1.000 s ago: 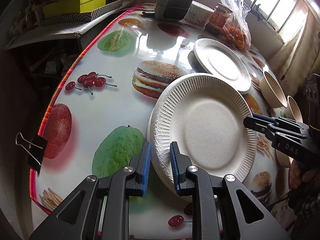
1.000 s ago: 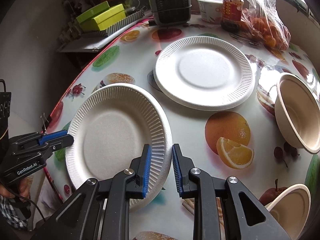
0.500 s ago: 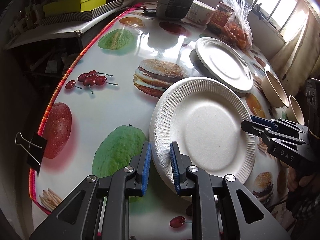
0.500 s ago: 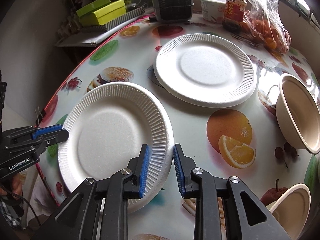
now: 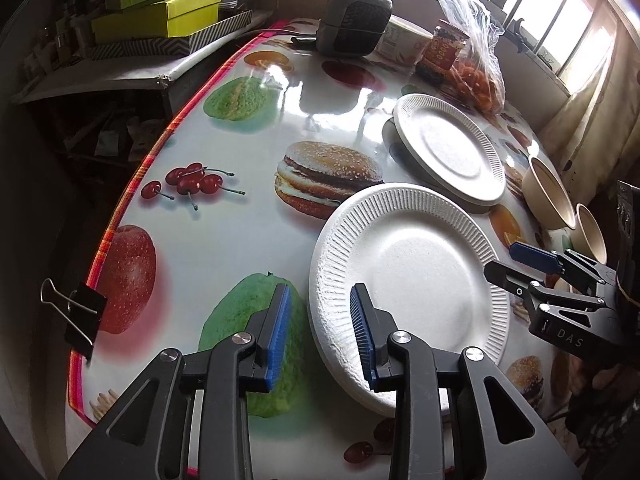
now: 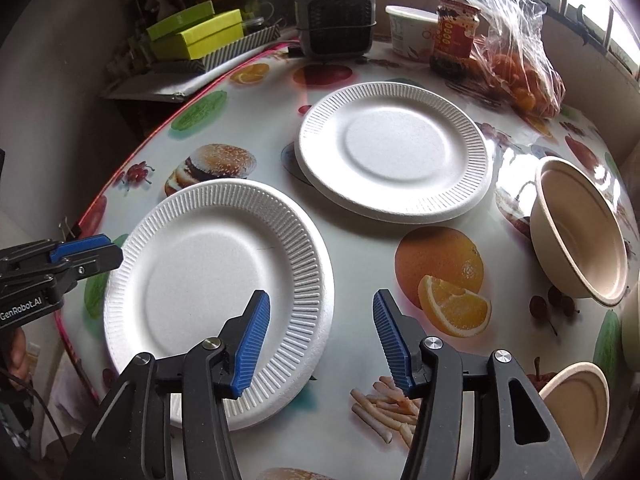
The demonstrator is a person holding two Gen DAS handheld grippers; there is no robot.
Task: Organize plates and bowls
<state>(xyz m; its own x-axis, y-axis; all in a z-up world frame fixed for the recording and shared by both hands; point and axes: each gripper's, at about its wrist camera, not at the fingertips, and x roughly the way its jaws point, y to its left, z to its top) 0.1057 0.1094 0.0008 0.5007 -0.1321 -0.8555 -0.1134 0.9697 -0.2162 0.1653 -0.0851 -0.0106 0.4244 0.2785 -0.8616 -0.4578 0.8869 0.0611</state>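
Note:
A white ribbed paper plate (image 5: 412, 280) (image 6: 216, 280) lies flat on the fruit-print table. My left gripper (image 5: 320, 332) is open with the plate's near rim between its blue pads. My right gripper (image 6: 320, 340) is open wide and straddles the opposite rim. A second white plate (image 5: 448, 152) (image 6: 394, 156) lies further back. A large beige bowl (image 5: 548, 196) (image 6: 580, 232) and a smaller beige bowl (image 5: 592, 236) (image 6: 580, 404) stand on the right.
A small dark heater (image 6: 336, 20), a white tub (image 6: 412, 30), a jar (image 6: 456, 36) and a bag of oranges (image 6: 516, 52) stand at the table's back. Green boxes (image 5: 160, 12) sit on a side shelf. A binder clip (image 5: 76, 312) grips the table's left edge.
Both grippers have opened and let go of the near plate, the right one widely. The plate now lies flat on the table.

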